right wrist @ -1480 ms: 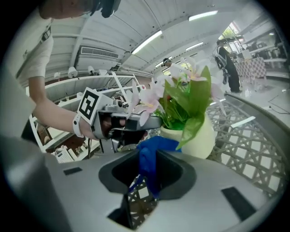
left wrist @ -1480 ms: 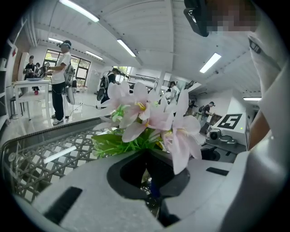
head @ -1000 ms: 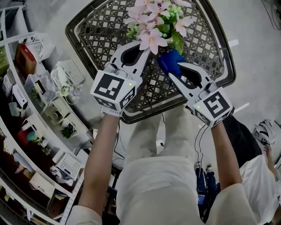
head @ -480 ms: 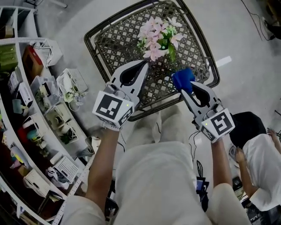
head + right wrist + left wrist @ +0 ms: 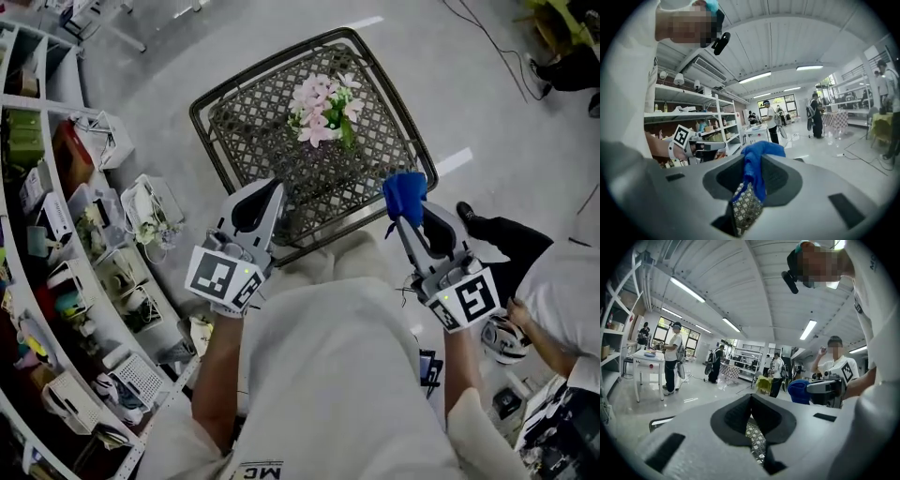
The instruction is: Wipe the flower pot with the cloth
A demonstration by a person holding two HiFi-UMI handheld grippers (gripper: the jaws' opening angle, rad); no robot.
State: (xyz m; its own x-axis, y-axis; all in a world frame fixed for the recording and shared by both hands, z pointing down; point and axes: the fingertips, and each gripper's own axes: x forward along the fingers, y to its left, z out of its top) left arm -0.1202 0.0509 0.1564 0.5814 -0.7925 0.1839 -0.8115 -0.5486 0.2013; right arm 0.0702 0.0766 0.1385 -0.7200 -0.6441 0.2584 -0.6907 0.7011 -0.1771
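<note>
1. All round the person: big open workshop with a grey polished floor [image 5: 487, 84] and strip lights overhead. Other ppl stand at benches far off in both gripper views.
2. Along the person's left: curved white shelving [image 5: 66, 244] packed w/ boxes & small kit. Prob. no part of this job.
3. Ahead & below: dark metal lattice table [image 5: 248, 122], square and rimmed. The weave is open, so the floor shows thru it. Likely there to keep the work within easy reach.
4. Flower pot [image 5: 322, 108] stands upright near the table's centre. Pink blooms cover it from above, so the pot body itself can't be seen.
5. Left gripper [image 5: 274, 186] is over the table's near edge, apart from the flower pot. Its jaw tips meet w/ nothing between them. Prob. the spare hand, free to steady things.
6. Right gripper [image 5: 410, 216] is at the near-right corner, clamped on the blue cloth [image 5: 405, 190], so it's the wiping tool.
7. Cloth is bunched and sticks up past the tips. It's well apart from the flower pot, no contact, so wiping isn't under way right now.
</note>
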